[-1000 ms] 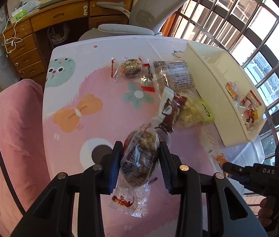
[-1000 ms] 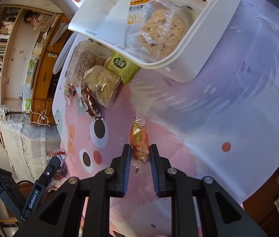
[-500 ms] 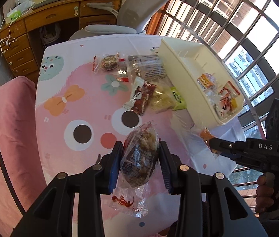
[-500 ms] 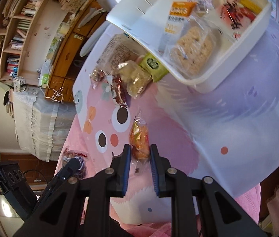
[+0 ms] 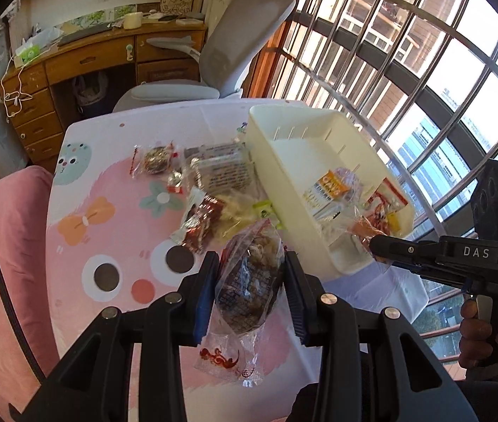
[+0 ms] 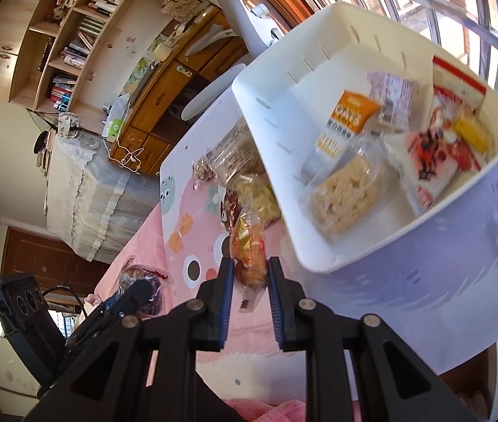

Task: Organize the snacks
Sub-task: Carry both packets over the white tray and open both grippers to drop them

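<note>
Our left tongs [image 5: 251, 283] are clamped on a clear packet of dark nutty snack [image 5: 250, 279], the jaws parted only by the packet's bulk; the packet hangs above the counter [image 5: 83, 190], nearer the bin [image 5: 315, 242] than half a second ago. Our right tongs [image 6: 249, 279] pinch a small orange packet [image 6: 249, 255] between nearly closed jaws; in the left view its tips now sit at the bin's near rim, where a moment earlier they hung over the cloth well short of it. Both packets have been lifted off the counter and carried toward the bin within the last second; we judge that this pair is on the point of being dropped in, the right one first.

The bin already holds an oat bar [image 6: 347, 130], a pale rice cake [image 6: 345, 193] and red wrappers [image 6: 435, 158] toward its near end; its far end is bare. Just beside the bin's left wall lie the loose snacks [image 5: 213, 197] yet to be moved: a round one in a clear wrapper, a flat printed pack, a dark red pack and a pale one with a green label, some overlapping. Behind the counter stand a grey chair [image 5: 227, 45] and a wooden desk [image 5: 83, 66].
</note>
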Tool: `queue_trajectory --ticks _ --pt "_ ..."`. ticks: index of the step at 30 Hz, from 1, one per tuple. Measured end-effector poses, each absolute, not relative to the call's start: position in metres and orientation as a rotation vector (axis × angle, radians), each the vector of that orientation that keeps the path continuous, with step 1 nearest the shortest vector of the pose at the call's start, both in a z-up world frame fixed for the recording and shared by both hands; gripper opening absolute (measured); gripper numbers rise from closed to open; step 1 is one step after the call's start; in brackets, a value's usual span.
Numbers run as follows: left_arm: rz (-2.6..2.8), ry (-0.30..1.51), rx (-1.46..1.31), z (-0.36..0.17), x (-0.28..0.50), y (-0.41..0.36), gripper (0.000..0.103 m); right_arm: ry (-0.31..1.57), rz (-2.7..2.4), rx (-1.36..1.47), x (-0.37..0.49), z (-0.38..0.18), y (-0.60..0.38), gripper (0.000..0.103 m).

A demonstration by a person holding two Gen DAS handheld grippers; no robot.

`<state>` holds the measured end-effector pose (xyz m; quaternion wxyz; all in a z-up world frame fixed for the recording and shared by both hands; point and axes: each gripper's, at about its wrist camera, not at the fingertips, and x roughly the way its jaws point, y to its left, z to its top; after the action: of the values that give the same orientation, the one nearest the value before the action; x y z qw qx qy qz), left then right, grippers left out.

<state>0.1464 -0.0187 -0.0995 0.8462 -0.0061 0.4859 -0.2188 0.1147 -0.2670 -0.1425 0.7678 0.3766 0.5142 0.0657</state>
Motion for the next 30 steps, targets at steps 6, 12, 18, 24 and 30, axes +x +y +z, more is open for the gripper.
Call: queue_trajectory --ticks 6,12,18,24,30 --pt "-0.440 0.996 -0.022 -0.095 0.152 -0.060 0.036 1.126 0.172 0.775 0.123 -0.137 -0.310 0.019" --pt "-0.425 0.972 -0.040 -0.096 0.157 -0.103 0.036 1.136 0.198 0.722 0.132 -0.133 -0.346 0.019" --pt "-0.441 0.976 -0.057 -0.105 0.165 -0.145 0.036 1.150 0.213 0.662 0.139 -0.132 -0.379 0.019" --pt "-0.462 0.983 -0.054 -0.112 0.171 -0.177 0.036 1.174 0.209 0.625 0.143 -0.135 -0.401 0.019" --pt "-0.452 1.005 -0.051 -0.120 0.173 -0.187 0.045 1.225 0.175 0.627 0.148 -0.146 -0.412 0.023"
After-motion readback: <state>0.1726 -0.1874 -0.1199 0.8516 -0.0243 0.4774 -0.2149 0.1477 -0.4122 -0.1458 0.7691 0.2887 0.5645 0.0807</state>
